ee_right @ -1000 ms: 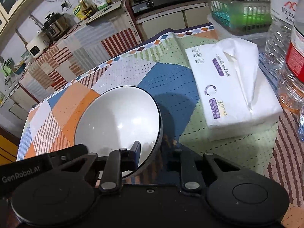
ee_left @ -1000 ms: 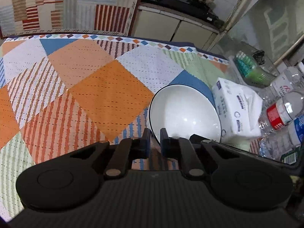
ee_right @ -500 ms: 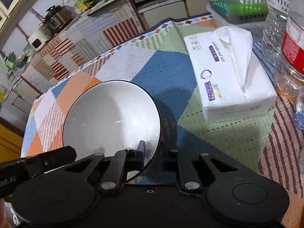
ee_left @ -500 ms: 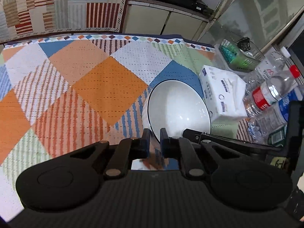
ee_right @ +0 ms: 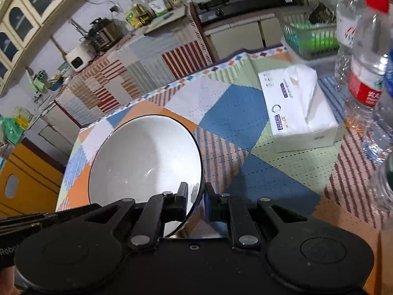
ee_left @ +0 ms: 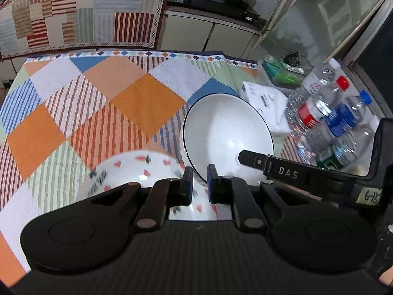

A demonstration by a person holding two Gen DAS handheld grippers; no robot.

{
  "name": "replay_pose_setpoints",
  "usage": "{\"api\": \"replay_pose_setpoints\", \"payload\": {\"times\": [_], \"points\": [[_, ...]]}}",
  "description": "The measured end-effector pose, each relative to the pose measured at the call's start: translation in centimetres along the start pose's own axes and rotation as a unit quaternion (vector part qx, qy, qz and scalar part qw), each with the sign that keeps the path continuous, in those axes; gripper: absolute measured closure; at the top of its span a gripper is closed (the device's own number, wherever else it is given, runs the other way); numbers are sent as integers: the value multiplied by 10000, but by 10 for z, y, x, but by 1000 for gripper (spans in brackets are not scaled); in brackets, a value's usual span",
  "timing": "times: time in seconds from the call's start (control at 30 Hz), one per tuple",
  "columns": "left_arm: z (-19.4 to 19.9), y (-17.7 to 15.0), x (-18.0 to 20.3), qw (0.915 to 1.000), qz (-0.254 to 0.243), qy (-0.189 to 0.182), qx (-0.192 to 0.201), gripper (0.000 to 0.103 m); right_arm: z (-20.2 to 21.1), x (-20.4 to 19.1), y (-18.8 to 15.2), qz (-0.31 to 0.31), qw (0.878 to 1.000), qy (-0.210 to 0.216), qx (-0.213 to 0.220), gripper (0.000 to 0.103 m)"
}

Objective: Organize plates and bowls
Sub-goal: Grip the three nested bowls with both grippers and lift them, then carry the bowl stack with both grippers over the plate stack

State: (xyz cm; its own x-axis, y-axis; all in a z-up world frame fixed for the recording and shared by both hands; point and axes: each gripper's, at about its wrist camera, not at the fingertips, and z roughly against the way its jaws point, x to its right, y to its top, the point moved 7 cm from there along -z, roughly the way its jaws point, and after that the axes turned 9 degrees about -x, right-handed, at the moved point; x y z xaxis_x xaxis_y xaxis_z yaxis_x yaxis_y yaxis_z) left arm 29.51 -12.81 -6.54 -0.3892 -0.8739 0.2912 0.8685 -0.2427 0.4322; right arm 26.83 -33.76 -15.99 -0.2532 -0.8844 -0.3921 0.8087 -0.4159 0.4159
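Observation:
A white bowl (ee_left: pixel 228 132) with a thin dark rim hangs tilted above the patchwork tablecloth (ee_left: pixel 98 113). My left gripper (ee_left: pixel 199 184) is shut on its near rim. My right gripper (ee_right: pixel 196 196) is shut on the rim of the same bowl (ee_right: pixel 147 162); in the left wrist view one of its fingers (ee_left: pixel 253 159) reaches over the bowl's right edge. A white bowl patterned with carrots and hearts (ee_left: pixel 137 172) sits on the cloth below, left of the white bowl and partly hidden by my left gripper.
A white tissue pack (ee_right: pixel 299 108) lies on the cloth to the right. Several plastic water bottles (ee_right: pixel 366 73) crowd the right edge, with a green basket (ee_right: pixel 312 36) behind them. Past the table's far edge is a counter draped in striped cloth (ee_left: pixel 81 19).
The right gripper's jaws have closed onto the white bowl's rim. Both grippers have risen with the bowl. The patterned bowl has come into view beneath the left gripper.

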Motion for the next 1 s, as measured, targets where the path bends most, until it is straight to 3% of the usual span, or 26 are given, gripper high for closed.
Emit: {"api": "replay_pose_setpoints", "payload": {"times": [0.6, 0.8, 1.0], "points": [[71, -87, 26, 9994, -159, 45, -288, 93, 90, -27, -79, 524, 9984, -47, 199, 85], [69, -116, 26, 9983, -114, -87, -563, 93, 99, -26, -107, 531, 9985, -151, 53, 85], [47, -148, 26, 9931, 84, -407, -1096, 97, 102, -18, -137, 621, 9973, -381, -118, 85]]}}
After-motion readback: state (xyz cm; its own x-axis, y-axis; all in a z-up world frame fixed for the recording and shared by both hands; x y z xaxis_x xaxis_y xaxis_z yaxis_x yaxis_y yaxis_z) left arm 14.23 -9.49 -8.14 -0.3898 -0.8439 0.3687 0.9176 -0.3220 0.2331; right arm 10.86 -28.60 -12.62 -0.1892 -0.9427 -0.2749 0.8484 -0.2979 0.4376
